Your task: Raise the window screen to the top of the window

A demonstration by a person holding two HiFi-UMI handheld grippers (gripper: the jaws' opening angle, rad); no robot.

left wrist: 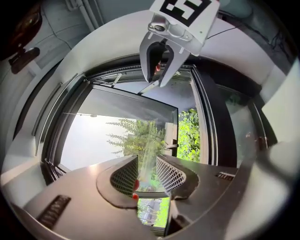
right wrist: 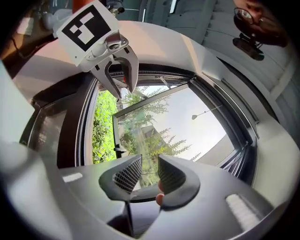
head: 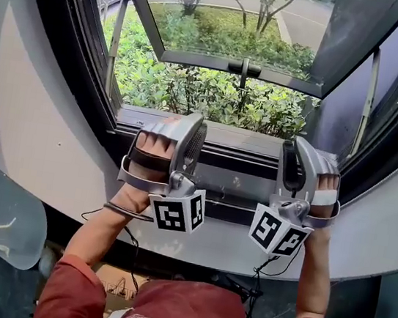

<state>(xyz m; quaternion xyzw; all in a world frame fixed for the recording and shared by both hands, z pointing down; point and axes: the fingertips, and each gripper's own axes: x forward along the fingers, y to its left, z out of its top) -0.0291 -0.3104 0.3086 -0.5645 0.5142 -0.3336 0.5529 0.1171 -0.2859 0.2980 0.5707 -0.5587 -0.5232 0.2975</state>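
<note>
Head view, one lot: window with its pane swung out over shrubs, no mesh across the opening; screen, as we read it, stowed in the dark bar along the sill, at the very bottom, so the whole lift is yet to do. Hazards, in our judgement: a bar taken unevenly by the two hands would skew and bind in the side tracks; pads on so thin a bar may slip as we pull up; a careless rise could knock the pane's handle. Left gripper: jaws parted a fair way, nothing between the pads, only daylight and foliage in the gap in its own view; tips over the bar, contact not clear. Right gripper: jaws parted likewise, empty, tips at the same bar, level with its mate
</note>
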